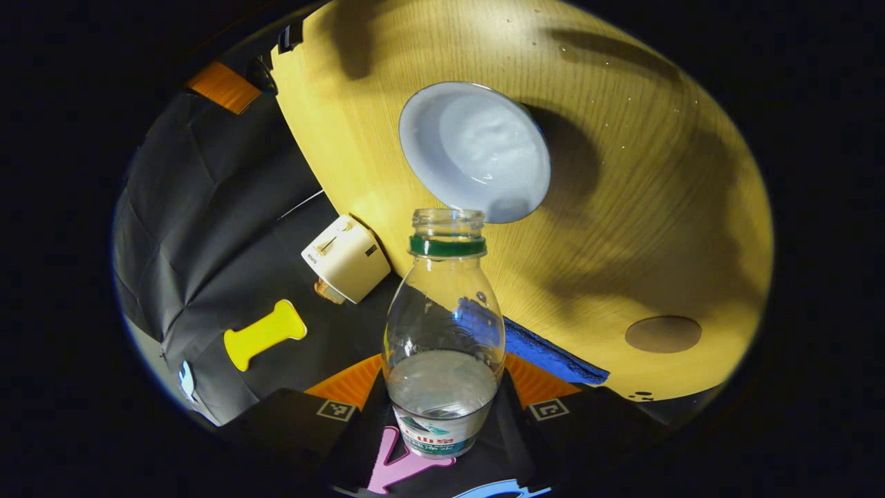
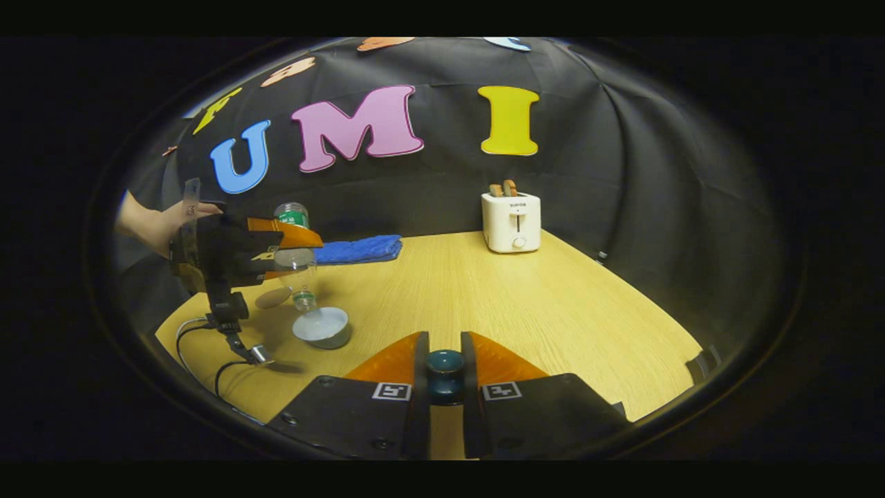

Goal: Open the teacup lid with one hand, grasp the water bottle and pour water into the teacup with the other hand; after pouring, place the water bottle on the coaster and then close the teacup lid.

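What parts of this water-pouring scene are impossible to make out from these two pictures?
- Lid, right gripper view: the right gripper is clamped on its knob; its fingers hide the rest.
- Pour stream, both views: too fine to tell whether water runs from the bottle into the teacup.
- Coaster, right gripper view: partly behind the left gripper.
- Bottle base, left gripper view: cut off by the edge.

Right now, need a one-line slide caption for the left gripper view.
Left gripper tips the uncapped water bottle mouth-down over the open teacup on the wooden table.
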`<state>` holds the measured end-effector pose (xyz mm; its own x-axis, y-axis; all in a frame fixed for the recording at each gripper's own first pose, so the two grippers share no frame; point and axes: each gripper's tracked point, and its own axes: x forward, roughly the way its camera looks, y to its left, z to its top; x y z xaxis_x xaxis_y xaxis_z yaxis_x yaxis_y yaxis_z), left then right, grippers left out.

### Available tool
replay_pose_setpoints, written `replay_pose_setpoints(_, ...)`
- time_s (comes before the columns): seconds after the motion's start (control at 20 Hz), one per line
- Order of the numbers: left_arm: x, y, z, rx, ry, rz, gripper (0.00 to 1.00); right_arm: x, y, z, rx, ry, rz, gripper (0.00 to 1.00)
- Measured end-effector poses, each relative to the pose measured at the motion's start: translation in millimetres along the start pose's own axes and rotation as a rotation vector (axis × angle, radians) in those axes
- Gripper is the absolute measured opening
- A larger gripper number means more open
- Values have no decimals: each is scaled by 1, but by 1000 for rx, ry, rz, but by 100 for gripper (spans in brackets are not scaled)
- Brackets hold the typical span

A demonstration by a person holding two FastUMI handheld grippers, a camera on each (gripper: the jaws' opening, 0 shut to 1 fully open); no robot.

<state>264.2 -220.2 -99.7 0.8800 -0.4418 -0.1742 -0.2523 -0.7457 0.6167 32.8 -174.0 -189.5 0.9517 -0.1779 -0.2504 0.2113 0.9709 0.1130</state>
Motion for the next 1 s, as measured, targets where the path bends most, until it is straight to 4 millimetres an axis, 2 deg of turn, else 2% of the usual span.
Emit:
replay_pose_setpoints(0.05,-2,-1,0,-29,-3,3,76,-1,1,0,-2,-1,0,22)
replay_pose_setpoints(0.15,-4,-11,-3,-111,-8,-8,75,-3,1,1,-5,-1,-1,27)
replay_pose_setpoints(0.3,-11,-25,-5,-311,-18,-34,75,-3,4,4,-15,-5,3,27)
replay_pose_setpoints(0.45,-7,-29,-6,-483,-10,-20,75,1,7,9,-23,-4,6,27)
replay_pose_setpoints(0.55,-6,-40,-15,-670,6,-42,75,4,12,15,-24,-11,13,27)
replay_pose_setpoints(0.6,-9,-39,-26,-783,17,-49,75,7,16,19,-27,-14,17,27)
replay_pose_setpoints(0.7,-19,-35,-34,-994,29,-39,75,12,25,28,-35,-25,28,22)
replay_pose_setpoints(0.75,-22,-35,-41,-1101,35,-22,75,13,29,32,-39,-32,34,27)
replay_pose_setpoints(0.95,-35,-36,-52,-1514,4,30,75,22,50,46,-55,-44,57,27)
replay_pose_setpoints(1.0,-36,-40,-51,-1613,9,33,75,25,55,48,-54,-48,60,23)
